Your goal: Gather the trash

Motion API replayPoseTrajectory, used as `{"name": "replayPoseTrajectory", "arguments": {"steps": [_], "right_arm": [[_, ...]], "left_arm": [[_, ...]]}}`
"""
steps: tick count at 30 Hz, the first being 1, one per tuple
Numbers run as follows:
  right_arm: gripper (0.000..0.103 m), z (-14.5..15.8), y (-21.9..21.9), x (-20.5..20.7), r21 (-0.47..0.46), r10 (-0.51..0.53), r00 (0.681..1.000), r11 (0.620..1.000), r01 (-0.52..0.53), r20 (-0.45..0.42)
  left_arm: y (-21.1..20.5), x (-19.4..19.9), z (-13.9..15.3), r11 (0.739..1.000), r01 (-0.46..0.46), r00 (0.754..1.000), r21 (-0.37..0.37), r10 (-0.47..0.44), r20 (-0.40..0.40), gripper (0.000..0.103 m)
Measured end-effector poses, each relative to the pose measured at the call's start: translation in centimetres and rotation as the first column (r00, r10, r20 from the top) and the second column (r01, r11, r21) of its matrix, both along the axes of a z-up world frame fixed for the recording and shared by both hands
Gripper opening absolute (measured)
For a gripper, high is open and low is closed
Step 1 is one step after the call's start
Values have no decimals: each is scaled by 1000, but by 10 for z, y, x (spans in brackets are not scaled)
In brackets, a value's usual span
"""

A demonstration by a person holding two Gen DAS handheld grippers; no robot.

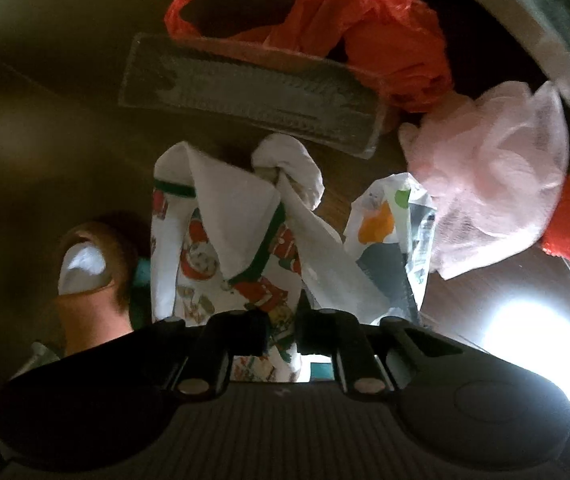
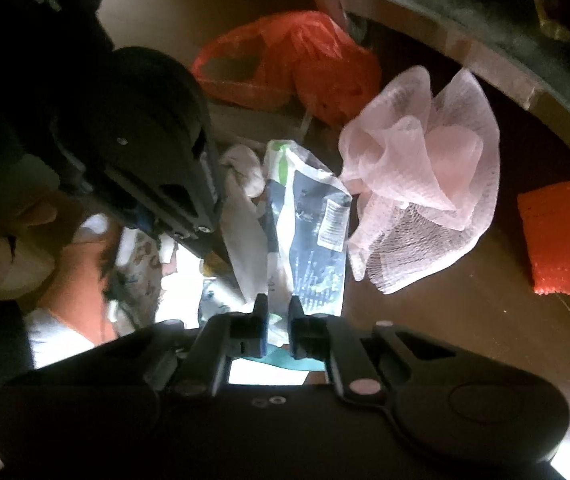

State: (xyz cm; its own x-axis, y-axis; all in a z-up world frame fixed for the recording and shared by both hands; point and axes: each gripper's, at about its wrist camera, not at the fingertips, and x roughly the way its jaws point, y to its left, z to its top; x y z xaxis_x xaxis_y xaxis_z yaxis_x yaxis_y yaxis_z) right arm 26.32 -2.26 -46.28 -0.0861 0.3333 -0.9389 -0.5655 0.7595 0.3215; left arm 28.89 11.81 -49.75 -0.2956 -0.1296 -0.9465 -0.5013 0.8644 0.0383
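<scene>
My left gripper [image 1: 281, 320] is pinched on the printed wrapper [image 1: 221, 248], my right gripper [image 2: 277, 316] on the blue packet [image 2: 309, 232]; I'd lift both straight up, clear of the pink mesh [image 2: 421, 184].

**A lived-in home, seen at floor level**

This looks like a room in a home. The floor [image 1: 45, 92] is dark, glossy wood that catches a bright glare. Household clutter lies scattered on it: an orange plastic shopping bag [image 1: 325, 12], a pink mesh bath sponge [image 2: 425, 184], a grey ridged mat [image 1: 253, 92], printed white plastic bags [image 1: 225, 240], a crumpled snack wrapper [image 2: 309, 220] and a red knitted cloth [image 2: 565, 240]. A person's foot in a white sock and a brown slipper [image 1: 85, 264] stands beside the pile.
</scene>
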Motion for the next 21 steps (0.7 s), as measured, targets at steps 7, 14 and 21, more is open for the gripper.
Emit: {"name": "replayPoseTrajectory", "arguments": {"steps": [7,14,21], "right_arm": [[7,46,-13,-6,13,-33,998,999,33,47],[7,108,-26,-16,33,-76,987,997,72,143],[7,177,-50,-41,76,-142,963,989,128,229]], "left_arm": [[-11,-11,59,1000,4,997,1,-4,73,9],[-21,-30,126,1000,-19,983,-3,20,180,9],[-27,-58,193,1000,-3,947,-27,12,320,9]]}}
